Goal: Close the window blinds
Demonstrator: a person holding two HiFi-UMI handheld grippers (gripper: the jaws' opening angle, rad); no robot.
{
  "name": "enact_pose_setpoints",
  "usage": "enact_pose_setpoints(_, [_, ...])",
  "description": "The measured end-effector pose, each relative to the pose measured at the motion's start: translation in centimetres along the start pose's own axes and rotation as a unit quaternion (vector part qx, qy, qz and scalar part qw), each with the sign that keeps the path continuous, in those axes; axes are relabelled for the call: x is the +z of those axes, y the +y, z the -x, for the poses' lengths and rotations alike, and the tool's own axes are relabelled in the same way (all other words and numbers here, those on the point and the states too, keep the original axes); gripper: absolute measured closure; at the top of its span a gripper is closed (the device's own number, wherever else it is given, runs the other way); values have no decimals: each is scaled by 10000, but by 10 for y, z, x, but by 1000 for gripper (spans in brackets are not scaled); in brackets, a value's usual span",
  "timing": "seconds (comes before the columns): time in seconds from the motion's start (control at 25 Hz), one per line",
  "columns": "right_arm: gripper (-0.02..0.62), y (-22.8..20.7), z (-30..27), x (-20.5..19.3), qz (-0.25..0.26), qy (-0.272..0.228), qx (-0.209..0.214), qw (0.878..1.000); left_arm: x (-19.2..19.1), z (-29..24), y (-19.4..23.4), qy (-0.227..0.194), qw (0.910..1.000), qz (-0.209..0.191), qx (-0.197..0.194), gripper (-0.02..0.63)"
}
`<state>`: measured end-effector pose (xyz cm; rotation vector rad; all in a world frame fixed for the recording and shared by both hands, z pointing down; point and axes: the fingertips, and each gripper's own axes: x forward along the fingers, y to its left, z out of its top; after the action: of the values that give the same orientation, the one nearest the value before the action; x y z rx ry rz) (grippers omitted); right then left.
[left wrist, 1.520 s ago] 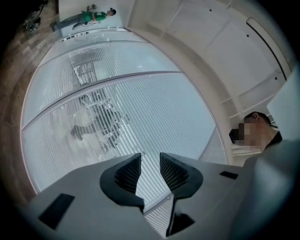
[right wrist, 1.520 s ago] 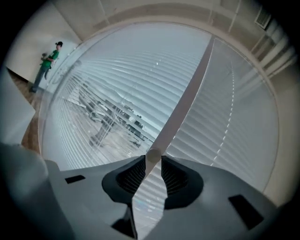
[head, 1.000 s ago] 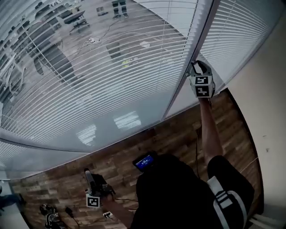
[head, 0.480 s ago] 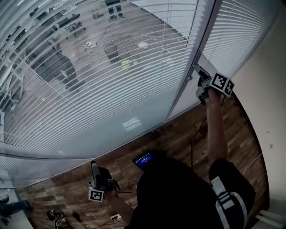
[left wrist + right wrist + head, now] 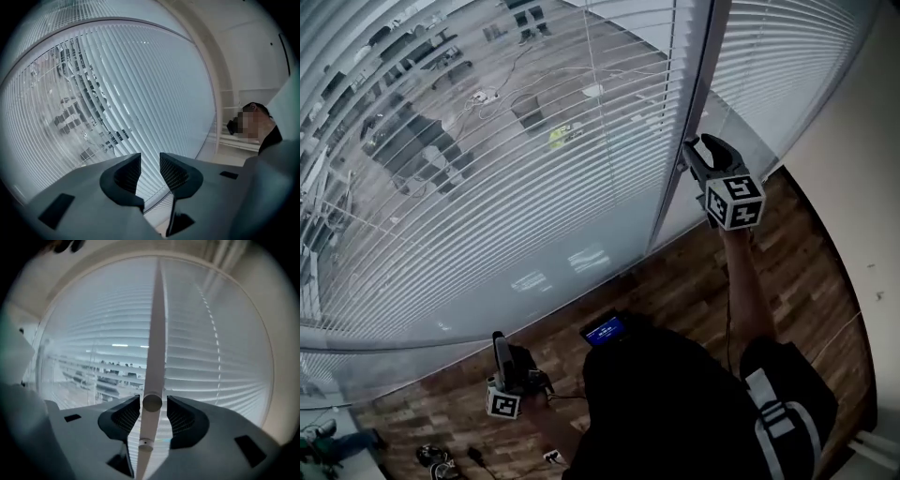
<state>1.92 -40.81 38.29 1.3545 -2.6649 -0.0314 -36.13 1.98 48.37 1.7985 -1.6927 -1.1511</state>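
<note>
Two panels of horizontal blinds [image 5: 516, 197] cover the glass, split by a dark upright frame [image 5: 680, 159]; the thin pale slats stand partly tilted, and desks show dimly between them; plank wood floor [image 5: 694, 281] lies below, a plain cream wall [image 5: 862, 187] at the right. The right gripper [image 5: 698, 150] is raised beside the frame; a smooth round white tilt wand [image 5: 155, 333] hangs between its ribbed pads [image 5: 126, 416], which have just been opening and stand clear of it on both sides; the left gripper [image 5: 499, 352] sits low near the floor, jaws slightly parted, empty.
</note>
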Motion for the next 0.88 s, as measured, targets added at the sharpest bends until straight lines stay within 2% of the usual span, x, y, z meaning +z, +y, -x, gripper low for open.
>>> enact_pose_setpoints(0.08, [431, 9, -2, 5, 1005, 103, -291, 9945, 0, -1, 4, 28, 10000, 23, 52, 471])
enact_pose_setpoints(0.16, [434, 12, -4, 8, 1691, 278, -521, 9838, 2, -4, 6, 34, 9999, 73, 66, 471])
enact_pose_setpoints(0.2, [463, 12, -3, 10, 1932, 366, -594, 9787, 3, -8, 6, 45, 9999, 84, 43, 471])
enact_pose_setpoints(0.24, [465, 10, -3, 12, 2044, 443, -645, 9758, 7, -12, 5, 60, 10000, 73, 16, 471])
enact_pose_setpoints(0.28, [465, 8, -3, 12, 1992, 515, -673, 9763, 11, -17, 4, 77, 10000, 33, -17, 471])
enact_pose_setpoints(0.36, [465, 5, -5, 7, 1414, 620, -623, 9860, 22, -26, 4, 125, 9998, -63, -116, 471])
enact_pose_setpoints(0.4, [465, 4, -6, 3, 885, 628, -521, 9927, 25, -29, 7, 153, 9997, -74, -149, 471])
enact_pose_setpoints(0.44, [465, 2, -8, 0, 186, 602, -353, 9974, 27, -31, 12, 175, 9997, -54, -162, 471])
enact_pose_setpoints(0.48, [465, 1, -8, -3, -659, 547, -123, 9963, 28, -32, 16, 189, 9997, -23, -171, 471])
enact_pose_setpoints(0.52, [466, 1, -8, -5, -1585, 461, 155, 9862, 29, -31, 19, 196, 9996, 6, -190, 471])
enact_pose_setpoints(0.56, [465, 0, -6, -6, -2496, 352, 453, 9666, 29, -30, 19, 205, 9995, 29, -217, 471])
enact_pose_setpoints(0.64, [465, 0, -5, -4, -3934, 131, 978, 9141, 29, -32, 17, 253, 9993, 55, -288, 471])
enact_pose_setpoints(0.68, [465, 0, -4, -3, -4367, 50, 1143, 8923, 28, -34, 15, 284, 9990, 65, -328, 471])
enact_pose_setpoints(0.72, [465, -1, -4, -2, -4602, -13, 1237, 8791, 28, -37, 14, 314, 9988, 73, -367, 471])
enact_pose_setpoints(0.76, [465, -2, -3, -1, -4662, -74, 1290, 8752, 27, -39, 14, 344, 9986, 81, -399, 471])
enact_pose_setpoints(0.8, [465, -2, -3, 0, -4563, -155, 1333, 8796, 27, -41, 14, 370, 9984, 87, -420, 471])
enact_pose_setpoints(0.84, [465, 0, -2, 2, -4319, -243, 1341, 8916, 27, -41, 15, 393, 9983, 90, -428, 471])
enact_pose_setpoints(0.88, [462, 2, -1, 2, -3940, -293, 1248, 9101, 27, -41, 16, 410, 9982, 89, -425, 471])
